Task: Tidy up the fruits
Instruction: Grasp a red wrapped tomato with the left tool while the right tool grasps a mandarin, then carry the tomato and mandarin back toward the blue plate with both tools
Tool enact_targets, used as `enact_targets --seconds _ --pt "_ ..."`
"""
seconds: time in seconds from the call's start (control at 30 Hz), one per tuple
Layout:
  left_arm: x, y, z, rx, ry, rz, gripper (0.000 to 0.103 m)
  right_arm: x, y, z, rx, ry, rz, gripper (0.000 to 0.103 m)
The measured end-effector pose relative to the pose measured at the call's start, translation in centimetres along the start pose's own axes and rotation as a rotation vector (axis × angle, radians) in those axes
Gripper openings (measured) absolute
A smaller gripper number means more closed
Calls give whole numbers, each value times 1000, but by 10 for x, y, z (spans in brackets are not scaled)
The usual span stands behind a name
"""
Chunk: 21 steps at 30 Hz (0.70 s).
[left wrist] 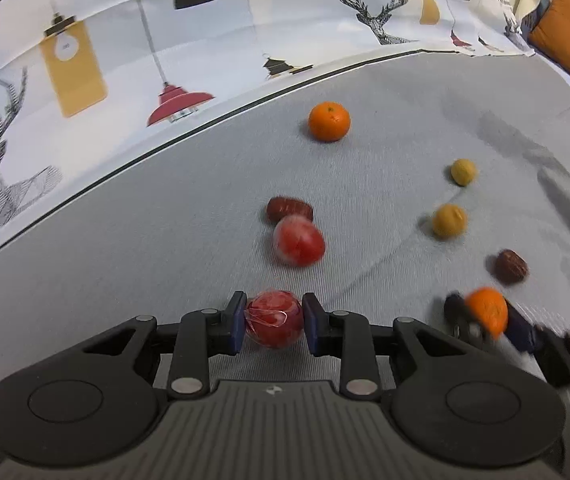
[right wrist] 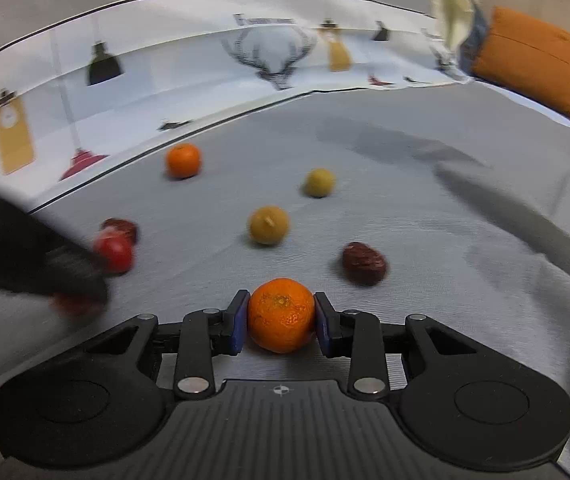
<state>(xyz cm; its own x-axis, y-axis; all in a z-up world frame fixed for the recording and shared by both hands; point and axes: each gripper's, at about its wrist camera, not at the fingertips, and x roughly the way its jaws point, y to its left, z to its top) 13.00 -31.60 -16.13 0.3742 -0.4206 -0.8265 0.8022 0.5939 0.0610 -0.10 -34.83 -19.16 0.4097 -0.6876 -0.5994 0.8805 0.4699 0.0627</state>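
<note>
Glistening film-wrapped red fruit [left wrist: 273, 318], dimpled tangerine [right wrist: 281, 315]

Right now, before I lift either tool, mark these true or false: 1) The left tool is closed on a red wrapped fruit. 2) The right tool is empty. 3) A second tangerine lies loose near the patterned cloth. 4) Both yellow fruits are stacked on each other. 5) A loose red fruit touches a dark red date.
1) True: the left tool grips the red wrapped fruit.
2) False: the right tool is closed on a tangerine.
3) True: the second tangerine sits near the patterned cloth.
4) False: the yellow fruits lie apart on the grey cloth.
5) True: the loose red fruit sits against the date.
</note>
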Motion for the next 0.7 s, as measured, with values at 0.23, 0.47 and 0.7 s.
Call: enact_targets --seconds 0.23,0.47,0.7 --pt "-84 17 -34 -98 8 47 33 0 -8 1 -29 -18 -12 35" --pt "-177 31 -93 -145 42 109 33 -58 -33 5 -23 49 81 35" --pt "-268 39 -164 -179 49 166 33 -188 -72 -18 -63 110 319 35"
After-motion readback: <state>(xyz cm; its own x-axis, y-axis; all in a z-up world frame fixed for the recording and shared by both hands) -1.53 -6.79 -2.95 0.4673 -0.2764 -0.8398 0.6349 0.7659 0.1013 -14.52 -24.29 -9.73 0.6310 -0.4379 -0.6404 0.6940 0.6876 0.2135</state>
